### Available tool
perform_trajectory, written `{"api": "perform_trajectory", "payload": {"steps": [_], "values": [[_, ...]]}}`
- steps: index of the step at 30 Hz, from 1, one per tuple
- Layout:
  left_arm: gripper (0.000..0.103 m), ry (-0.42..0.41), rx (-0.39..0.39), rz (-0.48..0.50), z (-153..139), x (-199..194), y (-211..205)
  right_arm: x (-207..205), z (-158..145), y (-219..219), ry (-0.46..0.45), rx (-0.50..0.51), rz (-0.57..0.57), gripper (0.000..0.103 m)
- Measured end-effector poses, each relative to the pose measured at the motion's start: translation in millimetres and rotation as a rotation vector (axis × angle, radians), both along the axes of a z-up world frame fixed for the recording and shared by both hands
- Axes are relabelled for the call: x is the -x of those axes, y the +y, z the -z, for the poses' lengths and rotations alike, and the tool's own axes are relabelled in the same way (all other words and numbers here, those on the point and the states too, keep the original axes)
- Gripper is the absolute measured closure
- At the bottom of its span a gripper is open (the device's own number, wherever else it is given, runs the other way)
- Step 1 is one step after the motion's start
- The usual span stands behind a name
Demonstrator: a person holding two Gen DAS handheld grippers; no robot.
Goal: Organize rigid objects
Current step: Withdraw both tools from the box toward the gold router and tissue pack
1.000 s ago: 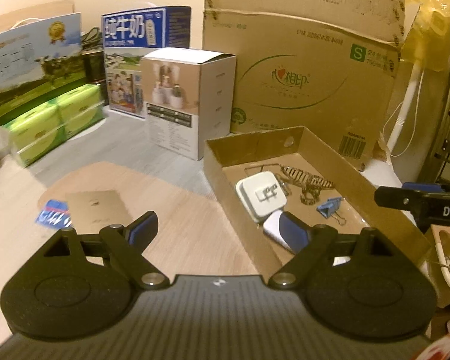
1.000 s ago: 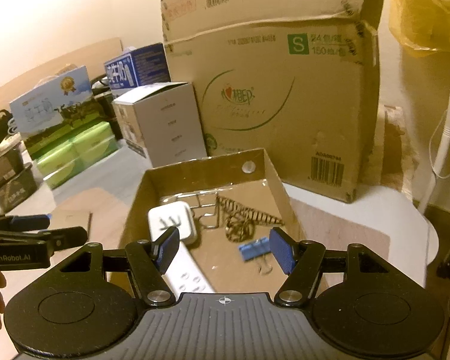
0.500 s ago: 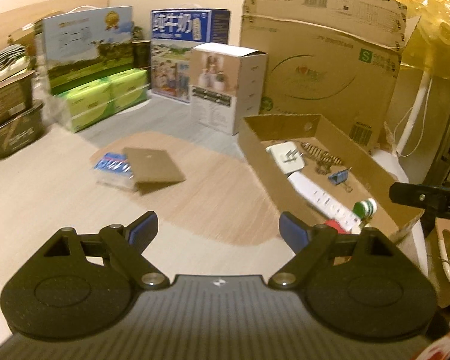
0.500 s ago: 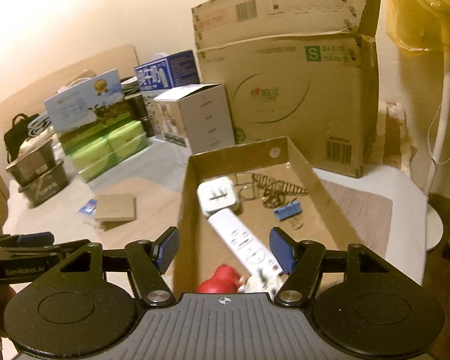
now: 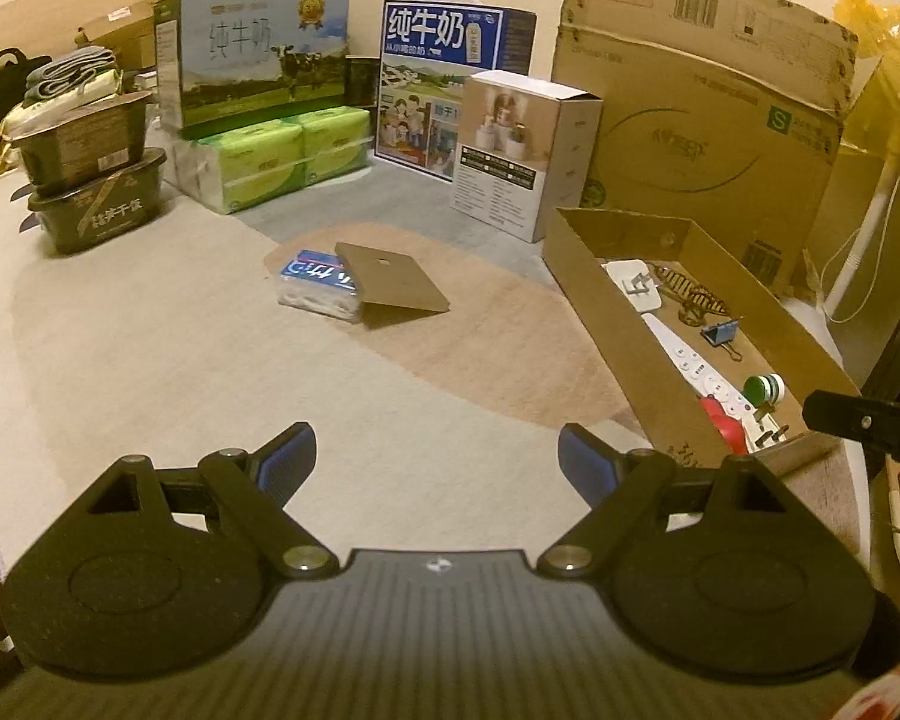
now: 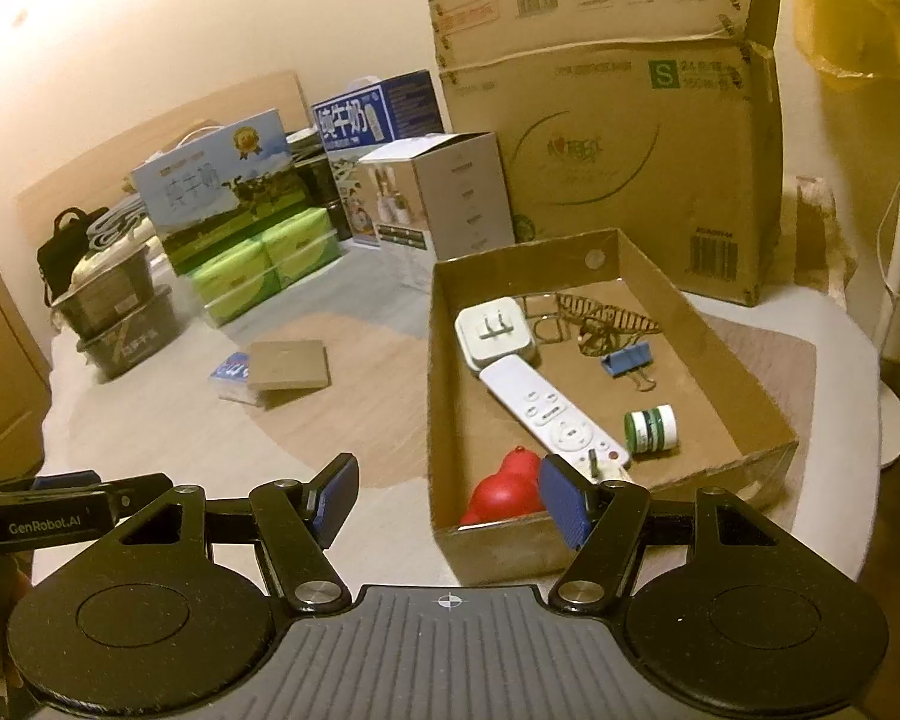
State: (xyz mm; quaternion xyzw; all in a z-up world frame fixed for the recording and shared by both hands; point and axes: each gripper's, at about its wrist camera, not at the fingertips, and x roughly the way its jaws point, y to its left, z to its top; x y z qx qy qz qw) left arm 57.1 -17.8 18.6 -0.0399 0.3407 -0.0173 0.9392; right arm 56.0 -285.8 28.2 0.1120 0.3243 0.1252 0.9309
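Shallow cardboard tray (image 6: 750, 360) on the bench (image 6: 168, 432) holds white charger (image 6: 495, 333), white remote (image 6: 546, 411), blue binder clip (image 6: 627, 360), green tape roll (image 6: 651, 429), red object (image 6: 507, 492), striped hair clip (image 6: 609, 318). Left gripper (image 5: 437, 456) and right gripper (image 6: 447, 498) both spread wide, empty, near tray's front end.

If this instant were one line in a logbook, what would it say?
left gripper: open, empty | right gripper: open, empty | shallow cardboard box: holds remote, charger, binder clip
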Motion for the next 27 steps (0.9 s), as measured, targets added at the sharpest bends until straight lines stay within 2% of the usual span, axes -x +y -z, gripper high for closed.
{"api": "perform_trajectory", "payload": {"steps": [18,23,27], "values": [[0.017,-0.021,0.0,-0.051,-2,3,32,-5,-4,23,-0.003,-0.002,-0.043,0.036],[0.017,-0.019,-0.018,-0.08,-1,-6,52,-18,-7,46,-0.022,-0.007,-0.101,0.019],[0.017,-0.011,-0.034,-0.105,2,-22,70,-42,-5,72,-0.007,-0.012,-0.163,0.018]]}}
